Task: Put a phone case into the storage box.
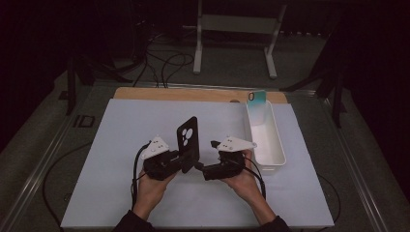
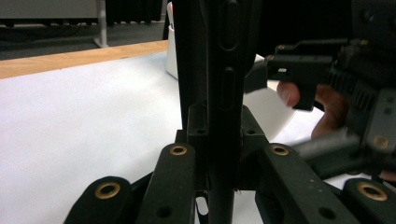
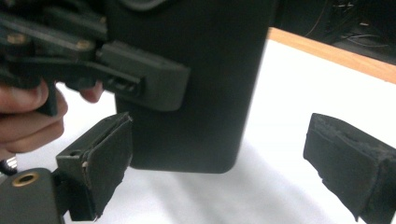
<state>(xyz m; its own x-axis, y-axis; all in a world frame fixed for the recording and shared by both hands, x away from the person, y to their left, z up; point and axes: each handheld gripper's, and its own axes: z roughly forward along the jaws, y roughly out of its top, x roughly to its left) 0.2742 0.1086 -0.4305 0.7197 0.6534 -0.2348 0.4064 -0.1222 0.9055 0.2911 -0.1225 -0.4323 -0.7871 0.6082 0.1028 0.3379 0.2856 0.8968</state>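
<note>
A black phone case (image 1: 187, 137) with round camera cutouts stands upright over the middle of the white mat. My left gripper (image 1: 187, 163) is shut on its lower end. In the left gripper view the case (image 2: 224, 88) is edge-on, pinched between the jaws of the left gripper (image 2: 223, 140). My right gripper (image 1: 199, 167) sits just right of the case, open. In the right gripper view the case (image 3: 196, 93) hangs ahead between the wide-apart pads (image 3: 109, 158) of the right gripper (image 3: 224, 163), which do not touch it. A left gripper finger (image 3: 144, 79) presses on the case's face.
A white oblong bin (image 1: 279, 145) lies at the right of the white mat (image 1: 121, 145), with a teal phone case (image 1: 256, 98) leaning at its far end. A wooden table edge (image 1: 193, 94) runs behind the mat. Beyond it are cables and a metal stand (image 1: 232, 24).
</note>
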